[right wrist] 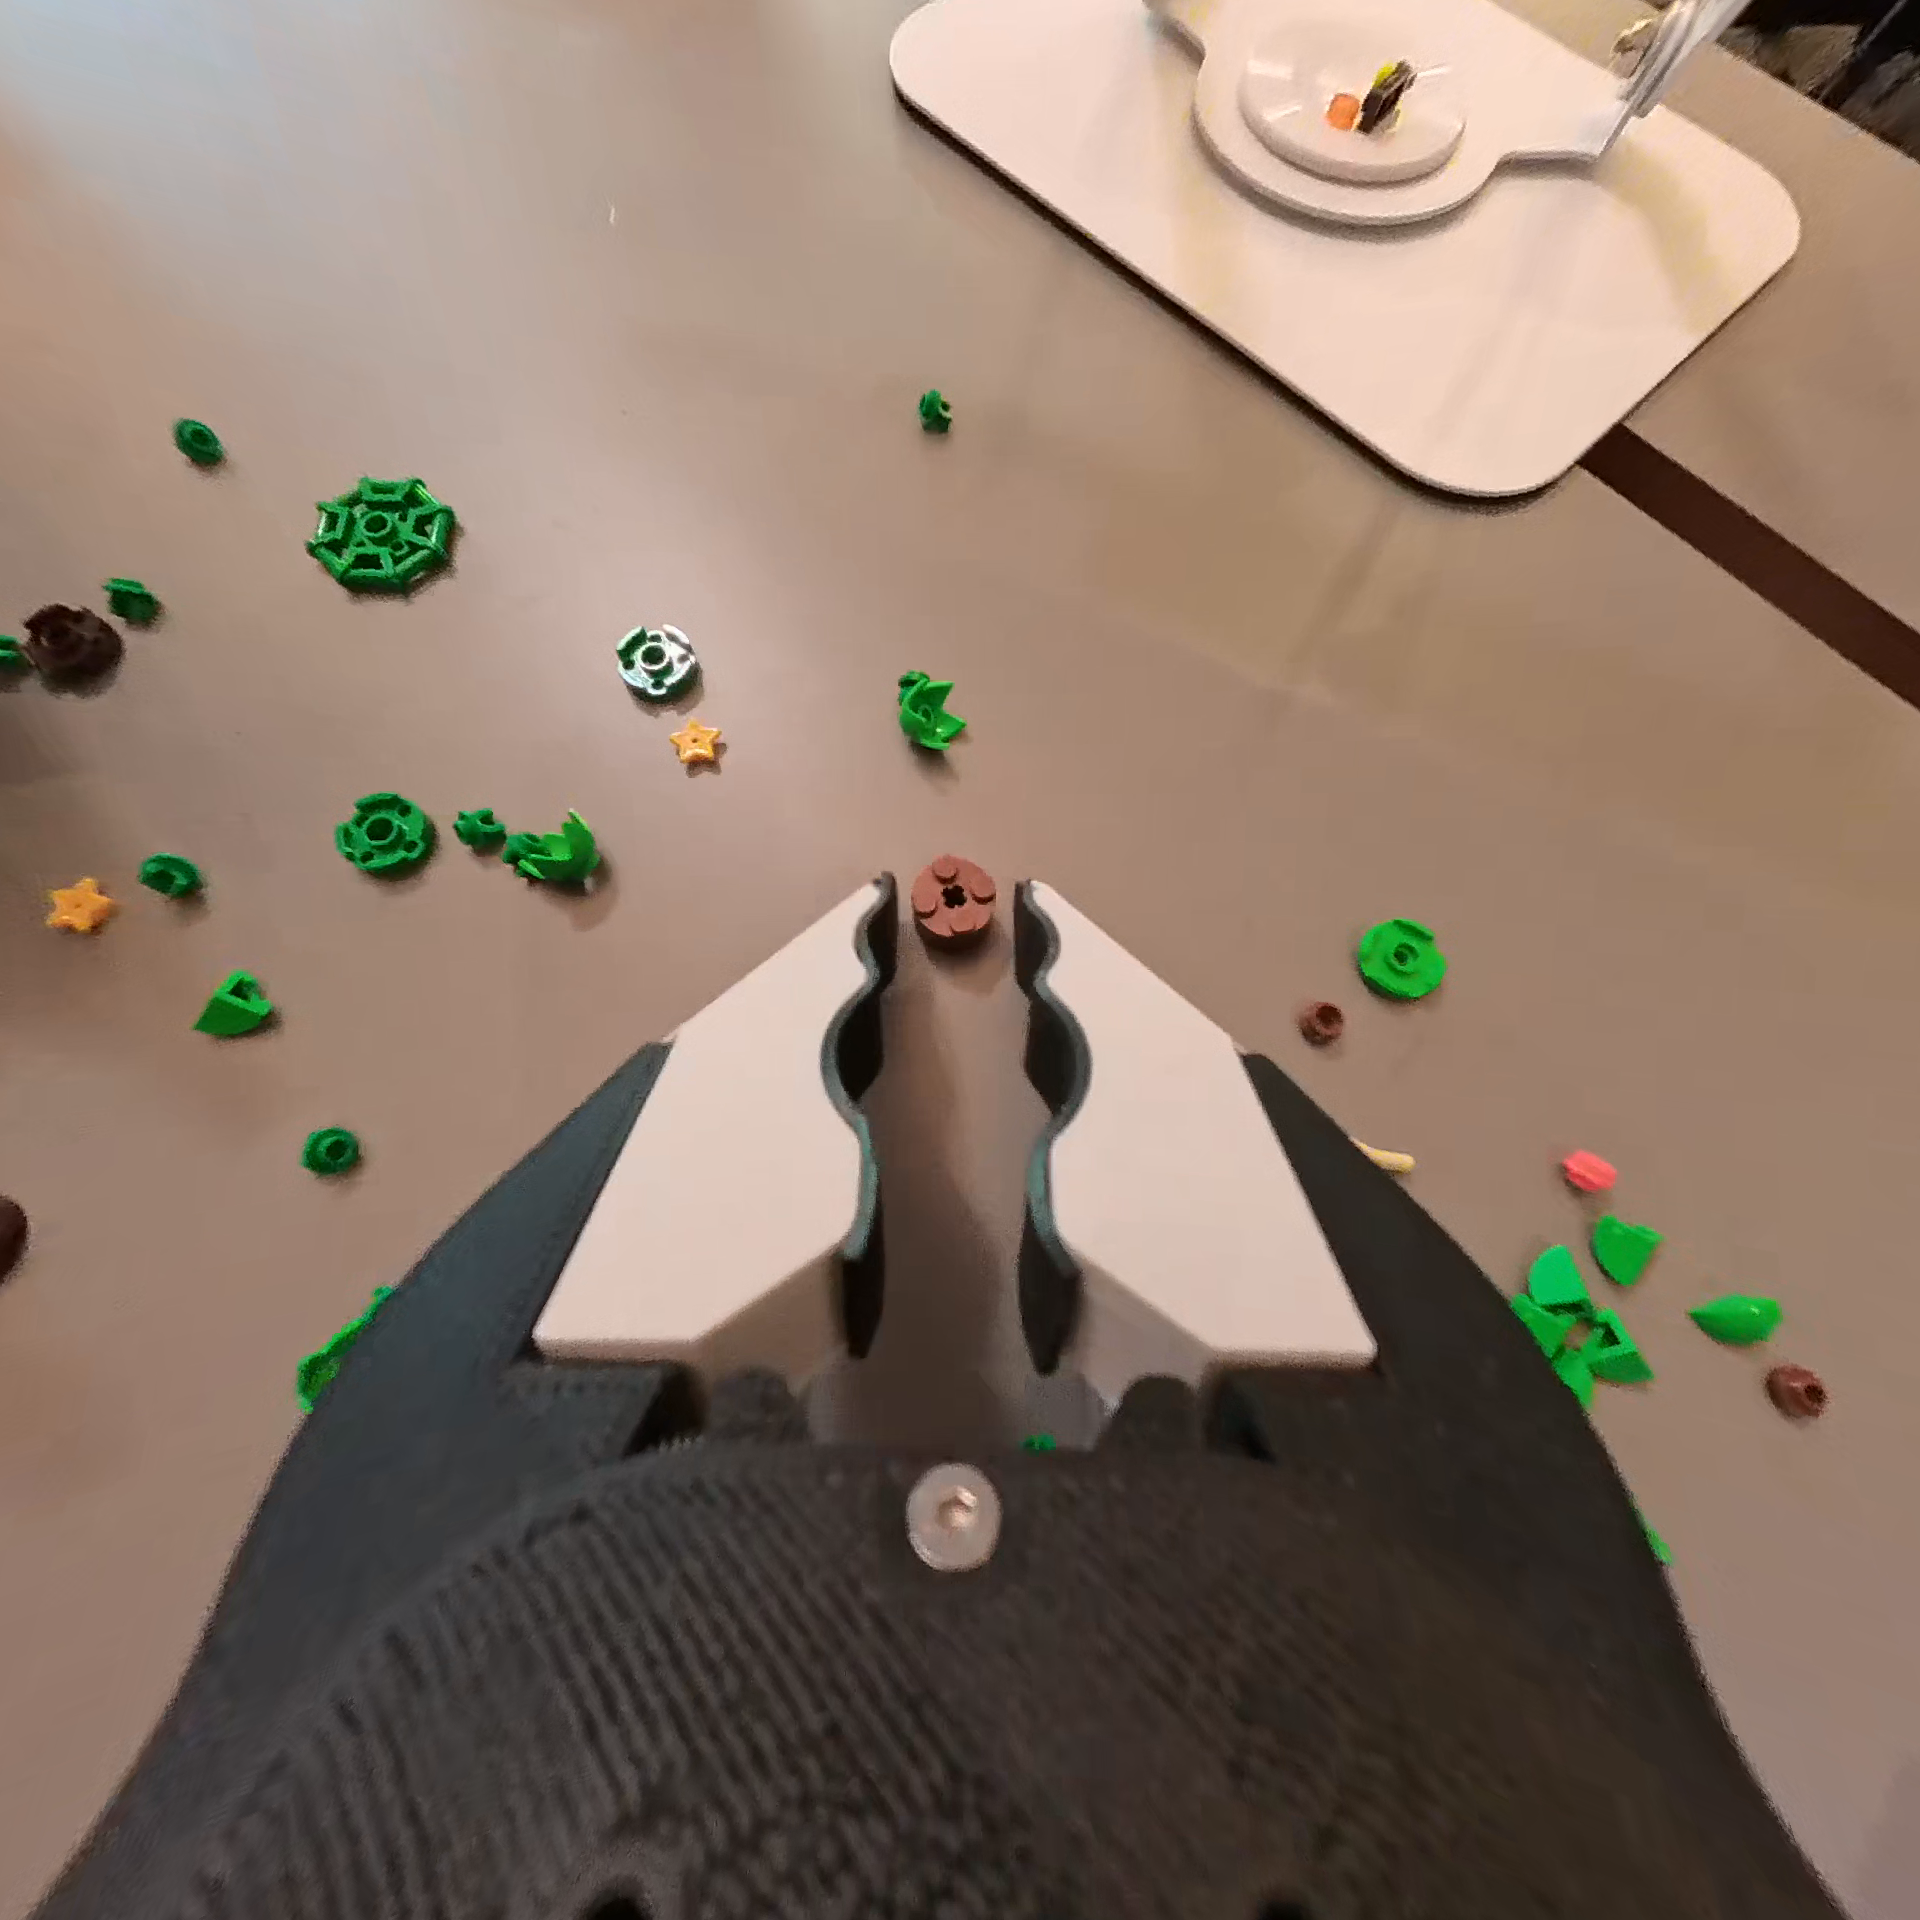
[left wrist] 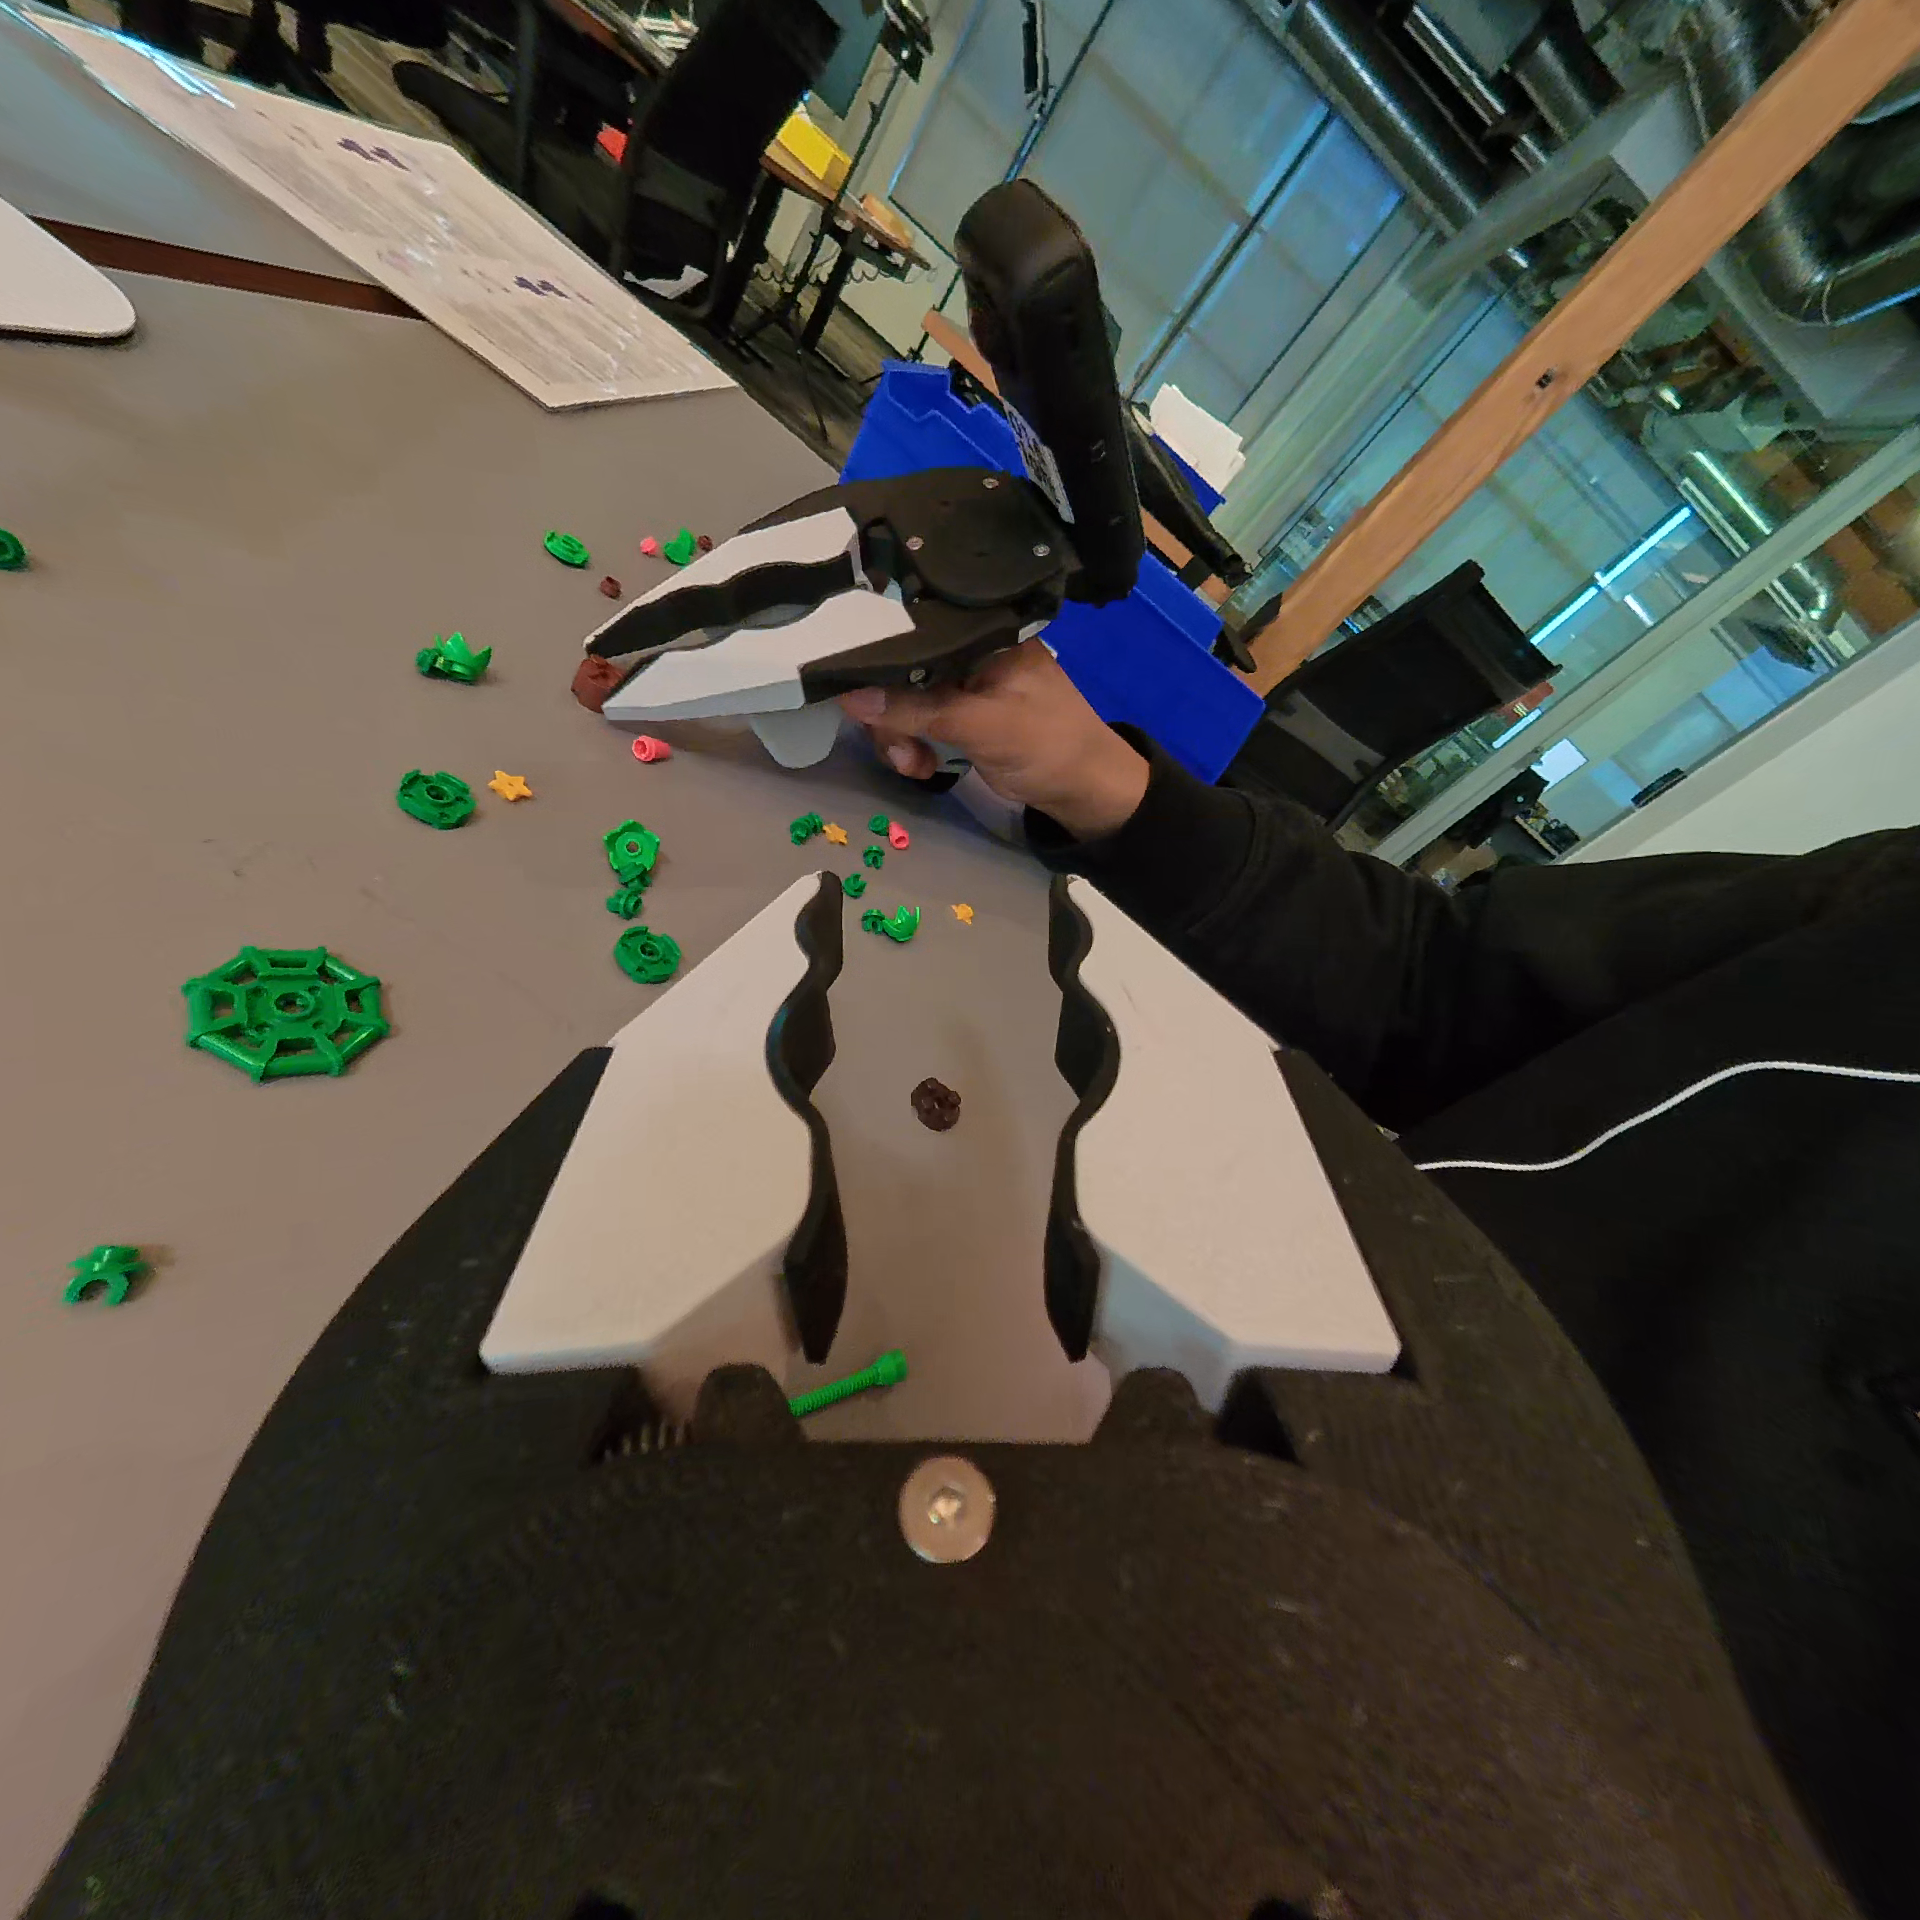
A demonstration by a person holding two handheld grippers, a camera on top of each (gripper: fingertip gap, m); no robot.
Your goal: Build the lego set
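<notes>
Right gripper (right wrist: 954,885) fingers narrowly parted, straddling brown round brick (right wrist: 953,903) on surface (right wrist: 1247,727). Judged light, rigid, slippery: pinch curved sides. Left gripper (left wrist: 940,883) wide, empty.

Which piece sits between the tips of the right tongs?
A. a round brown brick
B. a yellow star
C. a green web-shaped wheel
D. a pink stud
A: in the right wrist view, the round brown brick lies on the table between the tips of the open right tongs, with a gap showing on either side of it.
</notes>
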